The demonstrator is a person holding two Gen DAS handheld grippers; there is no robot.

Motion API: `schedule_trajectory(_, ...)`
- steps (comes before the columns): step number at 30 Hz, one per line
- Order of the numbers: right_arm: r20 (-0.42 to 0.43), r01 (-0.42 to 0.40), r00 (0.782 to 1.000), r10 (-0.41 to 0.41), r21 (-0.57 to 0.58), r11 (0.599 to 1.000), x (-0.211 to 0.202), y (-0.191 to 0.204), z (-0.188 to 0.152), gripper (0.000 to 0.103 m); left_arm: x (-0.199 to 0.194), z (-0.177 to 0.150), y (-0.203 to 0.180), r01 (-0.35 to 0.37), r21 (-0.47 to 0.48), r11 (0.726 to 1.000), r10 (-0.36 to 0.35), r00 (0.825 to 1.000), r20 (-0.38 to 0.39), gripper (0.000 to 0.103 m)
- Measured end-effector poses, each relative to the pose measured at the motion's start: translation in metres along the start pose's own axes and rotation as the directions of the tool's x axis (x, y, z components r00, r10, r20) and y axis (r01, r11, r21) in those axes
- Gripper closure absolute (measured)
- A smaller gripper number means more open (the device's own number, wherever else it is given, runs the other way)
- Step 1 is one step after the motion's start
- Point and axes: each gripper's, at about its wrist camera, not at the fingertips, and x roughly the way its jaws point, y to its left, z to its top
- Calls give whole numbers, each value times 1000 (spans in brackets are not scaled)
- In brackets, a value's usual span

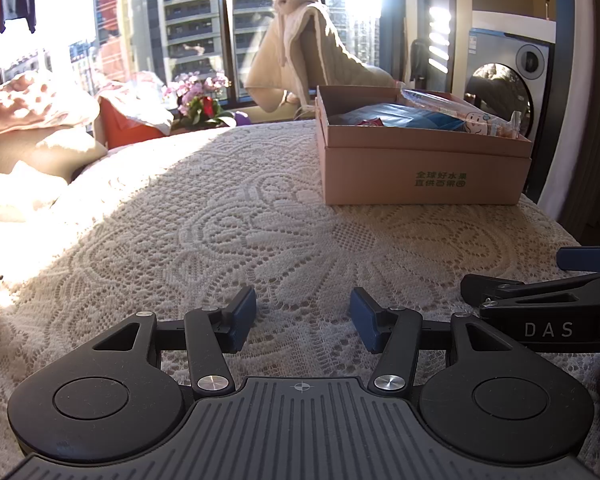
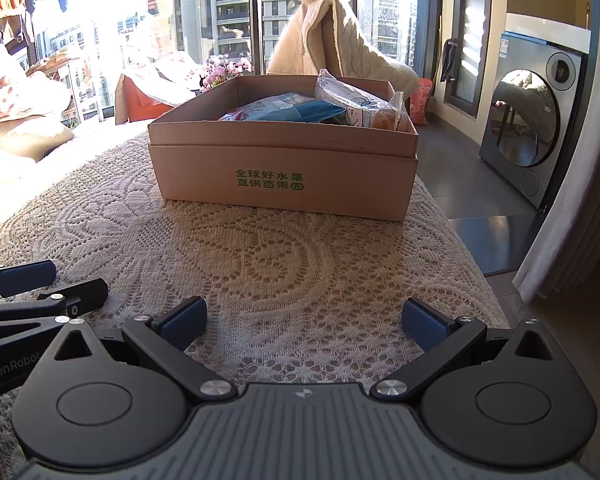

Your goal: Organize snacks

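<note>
A tan cardboard box (image 2: pixel 284 172) with green lettering stands on the lace-covered table ahead of me; it also shows in the left wrist view (image 1: pixel 420 172) at the right. Inside lie blue snack packets (image 2: pixel 296 111) and a clear wrapped snack pack (image 2: pixel 364 106) leaning on the right wall, also seen in the left wrist view (image 1: pixel 460 114). My left gripper (image 1: pixel 303 318) is open and empty, low over the cloth. My right gripper (image 2: pixel 303 322) is open wide and empty, facing the box. Each gripper shows at the edge of the other's view.
The lace tablecloth (image 2: pixel 284 264) covers the table; its right edge drops to the floor (image 2: pixel 472 184). A washing machine (image 2: pixel 540 120) stands at the right. A chair draped with a cream blanket (image 2: pixel 332 40) stands behind the box. Cushions and flowers (image 1: pixel 200 100) lie at the left.
</note>
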Motion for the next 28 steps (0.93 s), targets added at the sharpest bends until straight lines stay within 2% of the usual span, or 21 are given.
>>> schedule_trajectory(28, 0, 0, 1000, 0, 0, 1000, 0, 0, 0, 0, -1, 0, 1, 10, -13, 1000, -10, 1000, 1, 45)
